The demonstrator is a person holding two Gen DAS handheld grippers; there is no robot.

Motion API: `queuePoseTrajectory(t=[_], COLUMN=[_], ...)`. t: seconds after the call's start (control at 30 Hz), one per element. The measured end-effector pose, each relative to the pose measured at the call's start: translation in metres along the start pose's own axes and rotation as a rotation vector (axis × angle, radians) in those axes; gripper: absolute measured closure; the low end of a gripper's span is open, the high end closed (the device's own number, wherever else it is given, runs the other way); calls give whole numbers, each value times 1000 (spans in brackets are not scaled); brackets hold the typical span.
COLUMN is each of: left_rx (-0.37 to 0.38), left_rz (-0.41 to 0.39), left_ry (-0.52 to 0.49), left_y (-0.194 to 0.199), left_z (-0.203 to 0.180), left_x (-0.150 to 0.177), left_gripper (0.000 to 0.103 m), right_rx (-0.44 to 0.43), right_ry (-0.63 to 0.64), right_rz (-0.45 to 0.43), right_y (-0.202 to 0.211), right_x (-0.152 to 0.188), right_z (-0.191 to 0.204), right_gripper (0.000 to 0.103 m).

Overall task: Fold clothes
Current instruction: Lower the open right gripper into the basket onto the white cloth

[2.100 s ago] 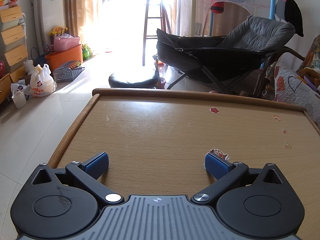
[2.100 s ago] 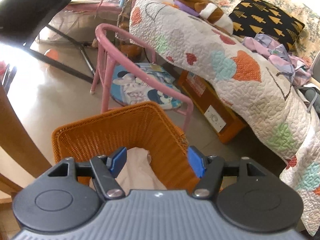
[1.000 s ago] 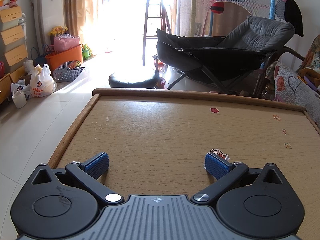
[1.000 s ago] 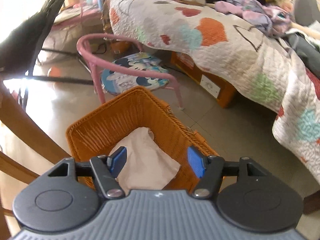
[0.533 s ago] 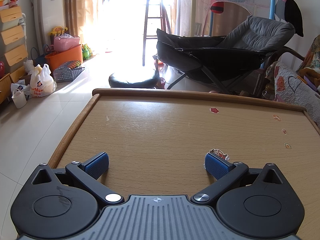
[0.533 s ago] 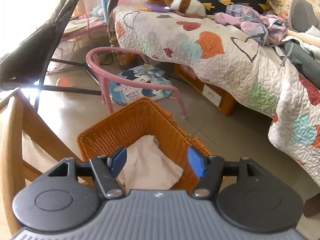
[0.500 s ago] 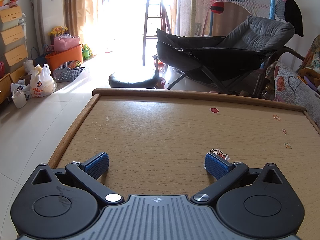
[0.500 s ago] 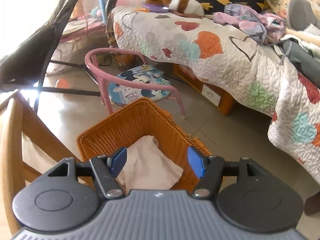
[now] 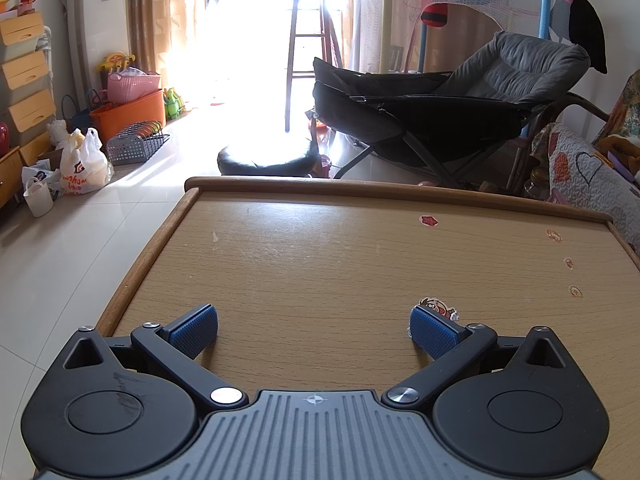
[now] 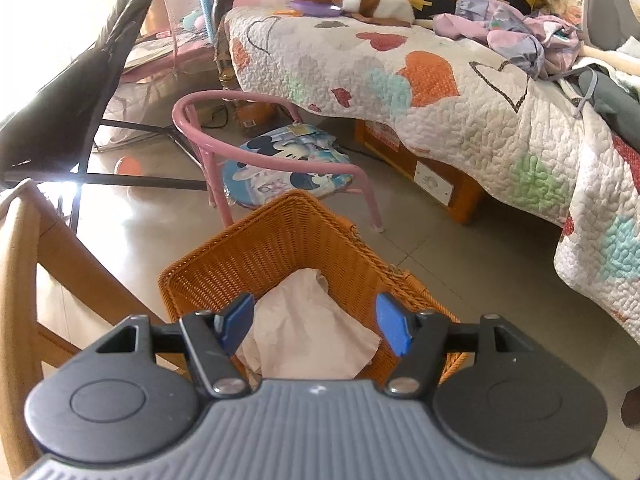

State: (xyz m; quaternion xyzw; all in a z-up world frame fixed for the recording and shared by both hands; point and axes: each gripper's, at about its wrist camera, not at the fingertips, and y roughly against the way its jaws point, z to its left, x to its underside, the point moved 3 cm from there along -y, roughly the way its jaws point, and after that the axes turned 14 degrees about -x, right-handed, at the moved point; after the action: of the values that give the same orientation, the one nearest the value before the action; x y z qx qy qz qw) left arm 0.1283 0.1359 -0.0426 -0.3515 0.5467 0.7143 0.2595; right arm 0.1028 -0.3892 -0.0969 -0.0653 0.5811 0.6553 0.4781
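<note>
1. Item: pale pinkish-beige garment (image 10: 308, 328), lying loosely crumpled inside the orange wicker basket (image 10: 280, 240) on the floor beside the wooden table (image 9: 360, 264). No garment is showing on the tabletop.

2. Handling, as judged: it is looking light, thin and limp, draping and wrinkling under its own weight; not fragile, unlikely to slip from ribbed pads, but likely to sag and trail when lifted.

3. Hold point, as judged: the raised rumpled ridge near the basket's far wall, or a free edge at the cloth's right side, is offering the easiest pinch; the basket walls are crowding any approach from the sides.

4. Right gripper (image 10: 316, 328): hanging above the basket, jaws standing apart, nothing between them.

5. Left gripper (image 9: 314, 330): resting low over the table, jaws spread wide, holding nothing.

6. Change against earlier frames: the right gripper's view is now sitting higher and further back, showing more of the basket, the pink child's chair (image 10: 276, 160) and the quilt (image 10: 440, 92); the left view is showing no change.
</note>
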Motion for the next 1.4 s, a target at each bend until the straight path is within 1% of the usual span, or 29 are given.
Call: queuePoseTrajectory(t=[0.17,0.67,0.87,0.97,1.4], left_rx=[0,0,0,0,0], left_rz=[0,0,0,0,0], left_ry=[0,0,0,0,0], left_y=[-1,-1,-1,-1,-1], left_z=[0,0,0,0,0], left_x=[0,0,0,0,0], left_gripper=[0,0,0,0,0], right_rx=[4,4,-13,-21,-9], right_ry=[-18,10,44,67,146], right_rz=[0,25,52,81,171], right_y=[-4,-15,-29,-39,-90], right_x=[1,4,7,8,28], right_z=[-3,-6,-5,-5,-3], right_gripper=[35,35,35,35,35])
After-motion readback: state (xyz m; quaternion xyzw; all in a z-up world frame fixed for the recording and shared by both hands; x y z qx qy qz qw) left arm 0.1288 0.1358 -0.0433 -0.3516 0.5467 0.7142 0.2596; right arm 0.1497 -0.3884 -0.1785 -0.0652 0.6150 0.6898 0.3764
